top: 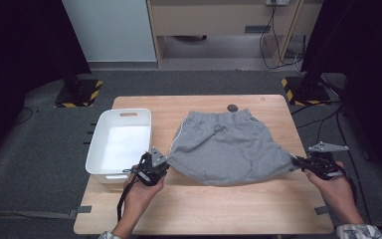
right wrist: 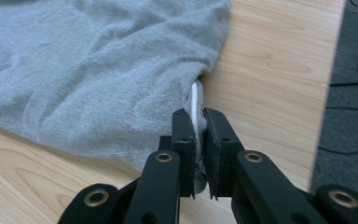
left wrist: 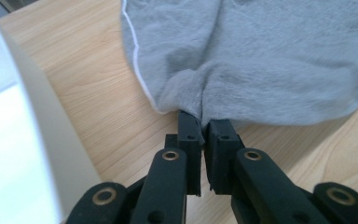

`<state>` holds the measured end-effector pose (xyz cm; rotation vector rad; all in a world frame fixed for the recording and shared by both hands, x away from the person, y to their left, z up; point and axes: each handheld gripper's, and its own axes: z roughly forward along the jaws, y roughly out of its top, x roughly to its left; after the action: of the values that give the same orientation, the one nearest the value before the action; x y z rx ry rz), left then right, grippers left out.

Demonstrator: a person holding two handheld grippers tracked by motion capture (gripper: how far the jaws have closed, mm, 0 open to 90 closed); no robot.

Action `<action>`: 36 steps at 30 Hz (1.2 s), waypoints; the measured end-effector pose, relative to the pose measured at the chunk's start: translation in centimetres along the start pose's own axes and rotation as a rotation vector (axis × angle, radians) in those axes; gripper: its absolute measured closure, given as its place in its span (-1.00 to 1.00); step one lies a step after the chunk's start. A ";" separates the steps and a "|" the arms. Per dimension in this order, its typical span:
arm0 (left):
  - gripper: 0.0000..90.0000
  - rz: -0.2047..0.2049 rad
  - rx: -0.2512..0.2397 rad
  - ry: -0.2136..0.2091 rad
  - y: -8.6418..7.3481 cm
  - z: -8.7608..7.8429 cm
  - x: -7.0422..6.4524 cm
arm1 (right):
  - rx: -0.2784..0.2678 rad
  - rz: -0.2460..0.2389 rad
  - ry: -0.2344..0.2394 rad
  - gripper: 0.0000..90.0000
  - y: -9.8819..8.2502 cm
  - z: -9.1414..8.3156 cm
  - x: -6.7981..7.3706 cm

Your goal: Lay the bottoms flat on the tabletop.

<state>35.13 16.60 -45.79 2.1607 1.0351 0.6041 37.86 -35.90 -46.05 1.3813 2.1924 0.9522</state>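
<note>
A pair of grey shorts (top: 226, 147) lies spread on the light wooden table (top: 238, 209), waistband toward the far edge, hem toward the person, just right of a white plastic bin (top: 95, 152). The cloth is soft and fleecy, gathered at the elastic waist, with thin white piping down its side seams.

The left gripper (top: 165, 163) has its jaws pressed together on the near left hem corner, and the right gripper (top: 294, 163) pinches the near right corner in the same way, so the lower hem stretches in a shallow curve between them (the middle sags toward the person).

From above, the whole garment shows, along with the bin, a small dark round spot (top: 233, 107) on the table beyond the waistband, and two yellow-and-black striped stand bases (top: 82, 94) on the grey floor. The left gripper view shows up close what the high view cannot: the shorts (left wrist: 261, 56) bunch into folds where the left gripper (left wrist: 204, 126) bites, the piping curving right down to the pads, the bin's wall (left wrist: 37, 140) rising beside it. The right gripper view shows the white piping caught between the pads of the right gripper (right wrist: 199, 123), the shorts (right wrist: 98, 70) rumpled behind it.

By count: one pair of shorts, one bin, two grippers, two hands, two striped bases.
</note>
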 end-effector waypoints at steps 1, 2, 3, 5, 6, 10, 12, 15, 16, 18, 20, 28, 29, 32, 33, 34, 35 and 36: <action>0.90 0.005 0.008 -0.001 -0.1 -0.3 0.0 | 0.007 0.004 -0.009 0.86 0.0 -0.2 -0.2; 0.90 0.009 0.013 0.002 -0.2 -0.5 0.0 | 0.018 0.008 -0.021 0.87 -0.1 -0.4 -0.4; 0.90 0.022 0.028 0.004 -0.5 -0.8 0.0 | 0.020 0.009 -0.029 0.87 -0.1 -0.5 -0.6; 0.90 0.037 0.047 0.007 -0.8 -1.0 -0.3 | 0.041 0.029 -0.051 0.87 -0.5 -0.8 -1.1; 0.90 0.054 0.060 0.014 -1.0 -1.1 -0.4 | 0.046 0.037 -0.058 0.87 -0.6 -0.8 -1.3; 0.90 0.098 0.108 0.008 -1.6 -1.0 -1.3 | 0.088 0.069 -0.059 0.87 -1.5 -0.6 -1.9; 0.90 0.118 0.134 0.005 -1.9 -1.0 -1.7 | 0.112 0.064 -0.045 0.87 -2.0 -0.6 -1.9; 0.90 0.129 0.143 0.023 -2.2 -1.0 -1.5 | 0.138 0.069 -0.054 0.87 -2.3 -0.6 -1.9; 0.90 0.123 0.145 0.022 -2.3 -1.0 -1.4 | 0.140 0.068 -0.054 0.87 -2.4 -0.7 -2.0; 0.90 0.112 0.151 0.013 -2.5 -1.1 -1.3 | 0.126 0.073 -0.049 0.87 -2.5 -1.1 -2.0; 0.90 0.109 0.157 -0.001 -2.8 -1.1 -1.3 | 0.127 0.091 -0.025 0.87 -2.8 -1.5 -1.9; 0.89 0.106 0.182 -0.043 -3.9 -1.1 -1.6 | 0.198 0.056 0.016 0.88 -4.3 -1.4 -0.7; 0.89 0.104 0.185 -0.043 -4.0 -1.2 -1.6 | 0.206 0.064 0.015 0.88 -4.5 -1.4 -0.7; 0.89 0.099 0.193 -0.049 -4.4 -1.1 -1.5 | 0.225 0.063 0.017 0.89 -4.7 -1.4 -0.9; 0.89 0.102 0.198 -0.055 -4.5 -1.1 -1.5 | 0.234 0.064 0.017 0.89 -4.8 -1.4 -0.9; 0.89 0.105 0.204 -0.062 -4.6 -1.1 -1.6 | 0.247 0.064 0.013 0.88 -4.8 -1.4 -0.8; 0.89 0.109 0.209 -0.069 -4.7 -1.1 -1.6 | 0.262 0.051 0.015 0.88 -4.8 -1.3 -0.7; 0.87 0.115 0.206 -0.080 -4.9 -1.1 -1.8 | 0.266 0.045 0.013 0.85 -4.9 -1.3 -0.6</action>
<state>30.95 17.87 -48.77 2.4168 0.9718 0.4766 34.22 -38.28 -48.65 1.5500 2.3742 0.7036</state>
